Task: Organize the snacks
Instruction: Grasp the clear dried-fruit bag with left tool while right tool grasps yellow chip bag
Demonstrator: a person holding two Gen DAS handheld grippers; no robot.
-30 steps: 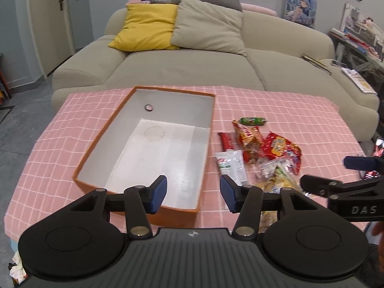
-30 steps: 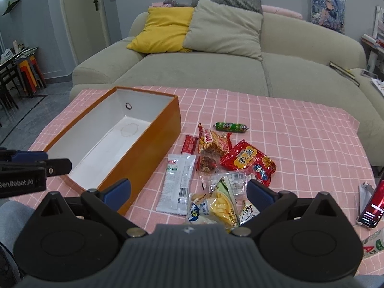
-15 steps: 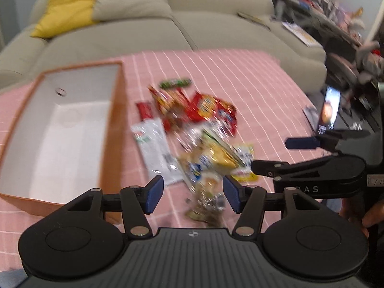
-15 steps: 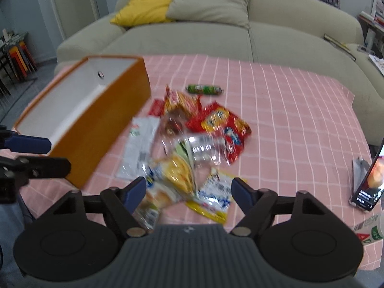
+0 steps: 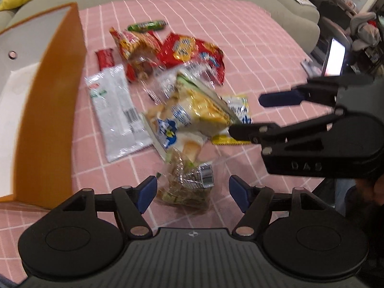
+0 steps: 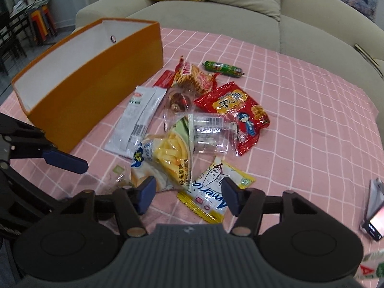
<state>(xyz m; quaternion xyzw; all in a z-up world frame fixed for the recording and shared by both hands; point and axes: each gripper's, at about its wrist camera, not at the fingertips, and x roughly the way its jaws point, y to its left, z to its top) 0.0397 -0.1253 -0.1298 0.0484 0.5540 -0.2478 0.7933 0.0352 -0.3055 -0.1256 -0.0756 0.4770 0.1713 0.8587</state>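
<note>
snacks: a messy pile of packets lies on the pink checked cloth (image 6: 312, 110), just beside the long side of the orange box (image 6: 100, 81). the box looks empty, so i think the sorting has only begun.

clear bag: a see-through bag of brown bits (image 5: 187, 182) sits at the near end of the pile, closest to the near edge of the cloth.

left gripper: the left gripper (image 5: 190, 193) hangs right over that clear bag. its blue pads (image 5: 146, 192) stand one on each side of the bag and are spreading wider. they do not press on it.

which way: the bag's long side runs away from the gripper toward the pile, so the pads cross its short side. that looks like the good way to pinch it.

yellow packet: a flat white and yellow packet with a cartoon face (image 6: 216, 189) lies at the near end too, next to the clear bag, on the side away from the box.

right gripper: the right gripper (image 6: 189, 196) points down at it. its pads are coming together, with the packet's near end between them but not squeezed yet.

who is nearer: left for the clear bag, right for the yellow packet. the left one is also closer to the box.

other things: a red packet (image 6: 235, 112), a green tube (image 6: 223, 68) and a long white packet (image 6: 136, 120) lie farther off. a phone (image 6: 374, 216) rests at the cloth's right edge.
</note>
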